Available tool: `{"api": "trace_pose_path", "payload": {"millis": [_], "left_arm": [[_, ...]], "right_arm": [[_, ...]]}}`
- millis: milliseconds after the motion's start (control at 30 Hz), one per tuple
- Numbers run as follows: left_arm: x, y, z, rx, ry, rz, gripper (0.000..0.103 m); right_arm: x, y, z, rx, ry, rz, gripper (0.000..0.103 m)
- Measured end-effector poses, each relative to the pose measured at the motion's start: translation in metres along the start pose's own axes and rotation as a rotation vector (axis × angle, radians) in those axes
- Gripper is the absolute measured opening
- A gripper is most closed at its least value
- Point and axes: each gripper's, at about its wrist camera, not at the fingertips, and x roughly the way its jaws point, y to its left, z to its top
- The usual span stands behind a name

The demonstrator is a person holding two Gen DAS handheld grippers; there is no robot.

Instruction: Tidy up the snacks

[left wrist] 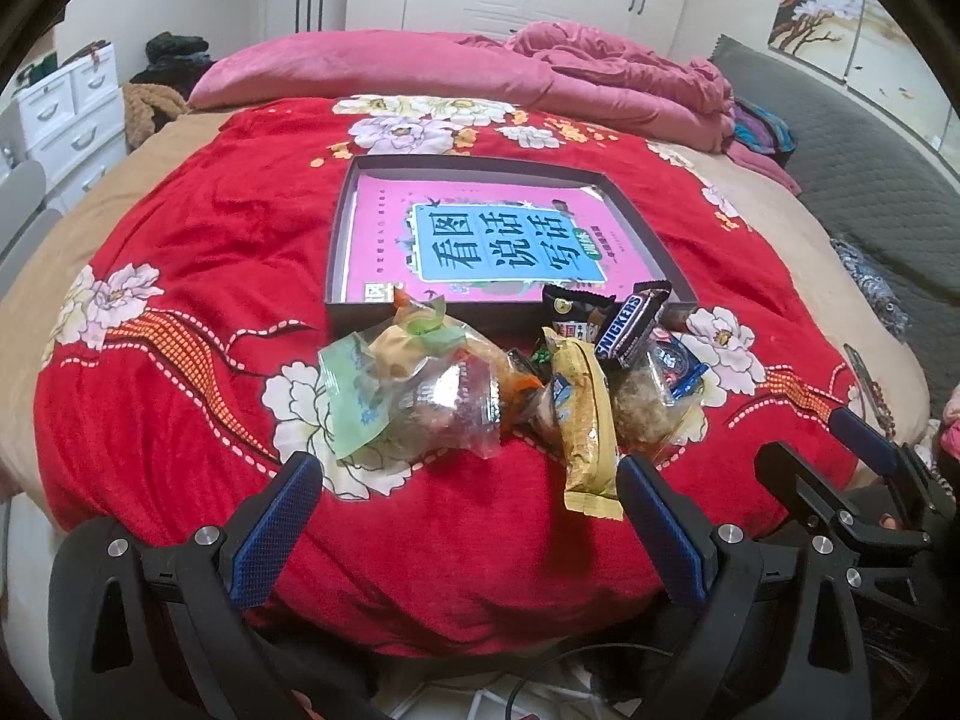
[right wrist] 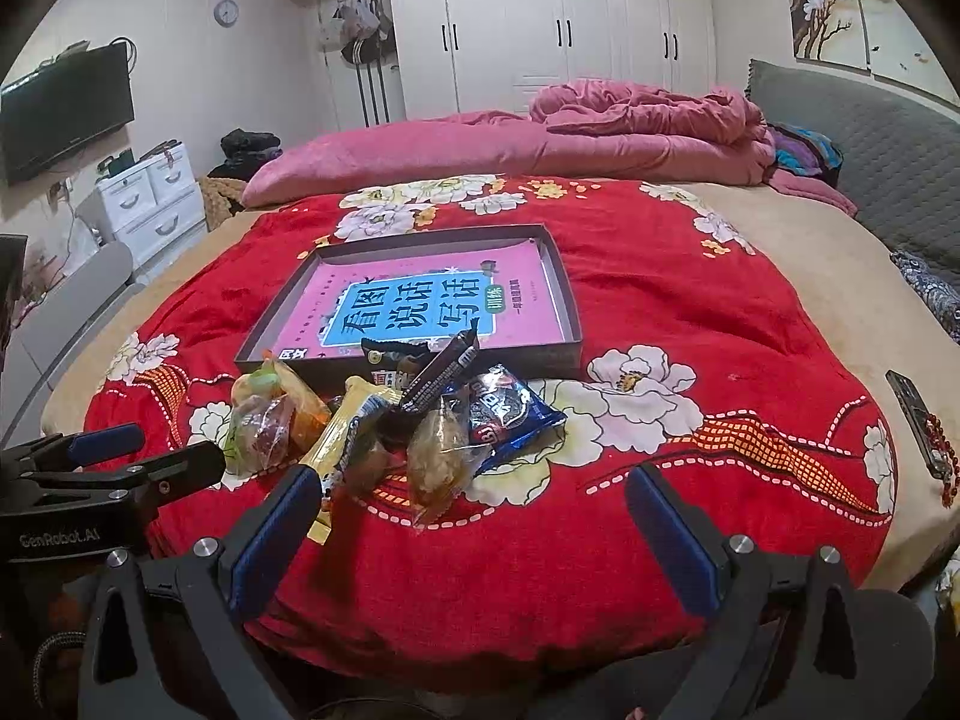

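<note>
Your blue-padded fingers (left wrist: pixel 282 531) on the left gripper (left wrist: pixel 468 516) and on the right gripper (right wrist: pixel 474 525) are spread wide, grasping nothing, low over the red floral blanket (right wrist: pixel 690 312) on the bed. The heap of wrapped snacks (left wrist: pixel 516 384) lies just ahead, touching the near edge of the shallow dark cardboard tray (left wrist: pixel 345 222), which holds a pink book (left wrist: pixel 384 204).
</note>
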Motion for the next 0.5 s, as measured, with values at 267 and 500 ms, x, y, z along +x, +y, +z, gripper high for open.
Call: {"api": "trace_pose_path", "payload": {"millis": [267, 500], "left_arm": [[0.0001, -0.0015, 0.0021, 0.003, -0.001, -0.005, 0.098], [0.0004, -0.0035, 0.0031, 0.006, 0.002, -0.014, 0.098]], "right_arm": [[-0.0003, -0.0011, 0.0003, 0.002, 0.001, 0.0, 0.103], [0.0006, -0.0027, 0.0001, 0.007, 0.005, -0.002, 0.103]]}}
